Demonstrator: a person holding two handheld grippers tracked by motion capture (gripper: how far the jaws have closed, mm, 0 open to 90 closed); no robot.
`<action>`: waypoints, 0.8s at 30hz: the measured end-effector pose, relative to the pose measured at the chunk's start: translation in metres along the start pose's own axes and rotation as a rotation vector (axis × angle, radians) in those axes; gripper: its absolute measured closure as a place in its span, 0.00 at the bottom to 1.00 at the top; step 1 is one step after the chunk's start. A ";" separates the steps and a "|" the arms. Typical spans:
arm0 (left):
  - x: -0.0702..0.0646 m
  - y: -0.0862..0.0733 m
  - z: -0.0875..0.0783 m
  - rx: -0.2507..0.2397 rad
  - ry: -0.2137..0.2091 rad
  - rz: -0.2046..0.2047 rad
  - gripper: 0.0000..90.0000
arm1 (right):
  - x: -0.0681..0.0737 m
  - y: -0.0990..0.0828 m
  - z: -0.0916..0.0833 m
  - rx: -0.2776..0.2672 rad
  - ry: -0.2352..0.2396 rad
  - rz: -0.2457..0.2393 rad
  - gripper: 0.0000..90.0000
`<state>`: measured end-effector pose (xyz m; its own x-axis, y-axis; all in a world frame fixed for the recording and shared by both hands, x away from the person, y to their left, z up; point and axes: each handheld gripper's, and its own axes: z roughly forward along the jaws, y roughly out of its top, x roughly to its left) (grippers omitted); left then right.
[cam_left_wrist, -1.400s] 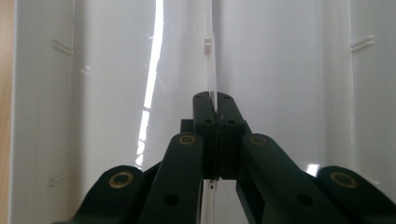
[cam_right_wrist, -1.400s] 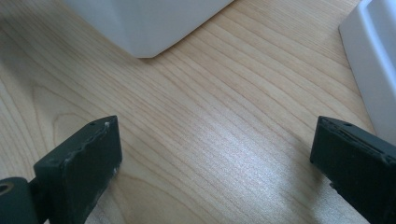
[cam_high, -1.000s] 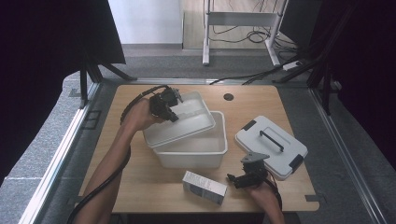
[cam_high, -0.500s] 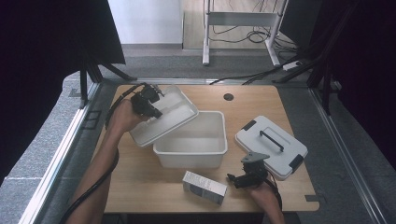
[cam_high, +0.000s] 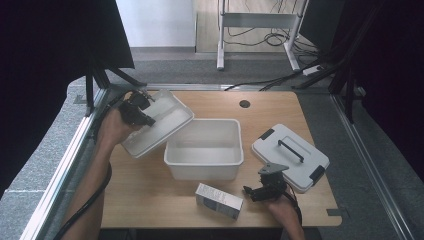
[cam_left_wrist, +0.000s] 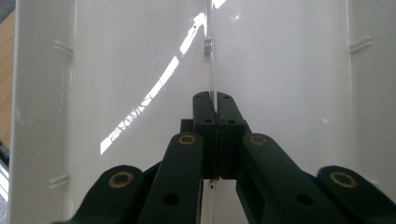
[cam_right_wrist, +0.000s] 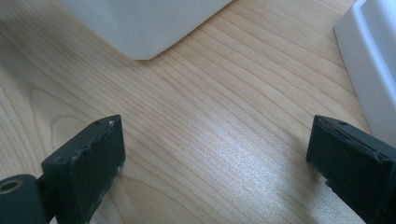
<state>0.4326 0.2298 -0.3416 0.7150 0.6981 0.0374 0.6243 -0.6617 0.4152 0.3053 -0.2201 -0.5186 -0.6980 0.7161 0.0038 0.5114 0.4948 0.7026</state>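
Note:
A shallow white insert tray (cam_high: 162, 126) hangs tilted over the table's left side, beside the open white bin (cam_high: 202, 169). My left gripper (cam_high: 141, 114) is shut on the thin rib that divides the tray down its middle. In the left gripper view the jaws (cam_left_wrist: 212, 108) pinch that rib, with the tray's floor (cam_left_wrist: 116, 70) behind them. My right gripper (cam_high: 254, 193) rests low near the front edge, open, with bare wood between its fingers (cam_right_wrist: 215, 135). The bin's corner (cam_right_wrist: 140, 23) lies ahead of it.
A white lid with a dark handle and clips (cam_high: 290, 157) lies at the right, and its edge (cam_right_wrist: 373, 56) shows beside the right jaw. A small grey carton (cam_high: 218, 201) lies in front of the bin. A cable hole (cam_high: 244, 104) sits at the table's back.
My left gripper has carried the tray leftward, from on top of the bin to beside it over the table's left side. The right gripper has stayed where it was.

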 end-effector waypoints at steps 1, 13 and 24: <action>0.000 0.000 0.000 0.000 0.000 0.000 0.99 | 0.000 0.000 0.000 0.000 0.000 0.000 0.04; 0.023 -0.041 -0.016 0.009 0.052 -0.080 0.99 | 0.000 0.000 0.000 0.001 0.000 0.001 0.05; 0.034 -0.073 -0.009 0.013 0.067 -0.134 0.99 | 0.000 0.000 0.000 0.000 -0.001 0.001 0.05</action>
<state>0.4089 0.3039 -0.3625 0.6025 0.7969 0.0427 0.7172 -0.5642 0.4090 0.3053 -0.2203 -0.5184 -0.6970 0.7170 0.0036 0.5120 0.4942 0.7026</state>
